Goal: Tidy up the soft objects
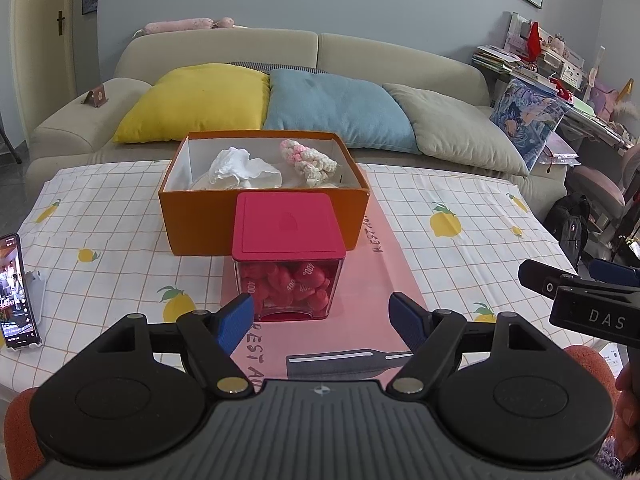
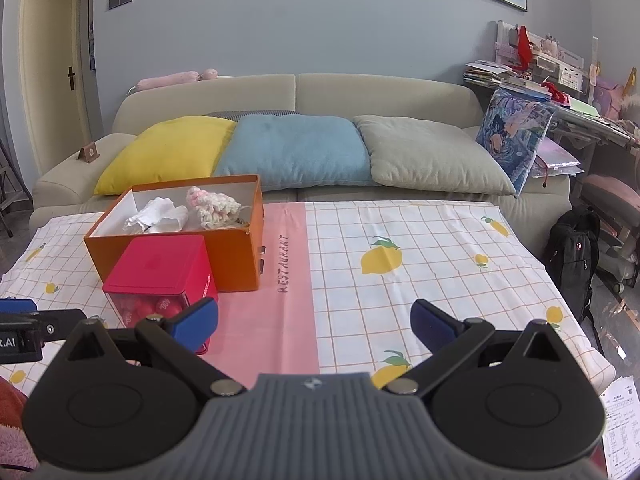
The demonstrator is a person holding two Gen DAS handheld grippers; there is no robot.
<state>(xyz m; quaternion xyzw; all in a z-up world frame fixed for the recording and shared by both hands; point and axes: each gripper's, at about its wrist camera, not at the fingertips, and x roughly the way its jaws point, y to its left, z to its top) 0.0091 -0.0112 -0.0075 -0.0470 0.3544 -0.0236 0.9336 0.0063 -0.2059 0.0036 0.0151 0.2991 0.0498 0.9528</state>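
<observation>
An orange box [image 1: 200,220] stands open on the table and holds a crumpled white cloth [image 1: 240,168] and a pink-and-cream knitted piece [image 1: 306,160]. In front of it stands a clear cube container with a red lid [image 1: 288,226], full of red soft pieces [image 1: 286,284]. My left gripper [image 1: 322,320] is open and empty just before this container. My right gripper [image 2: 314,326] is open and empty over the tablecloth, to the right of the box [image 2: 240,256], the cloth [image 2: 158,214], the knitted piece [image 2: 212,206] and the container [image 2: 158,264].
A lemon-print tablecloth [image 2: 420,248] with a pink strip covers the table. A phone [image 1: 14,292] stands at the left edge. A sofa with yellow [image 1: 196,100], blue and grey cushions is behind. A black backpack [image 2: 572,252] and a cluttered desk are at right.
</observation>
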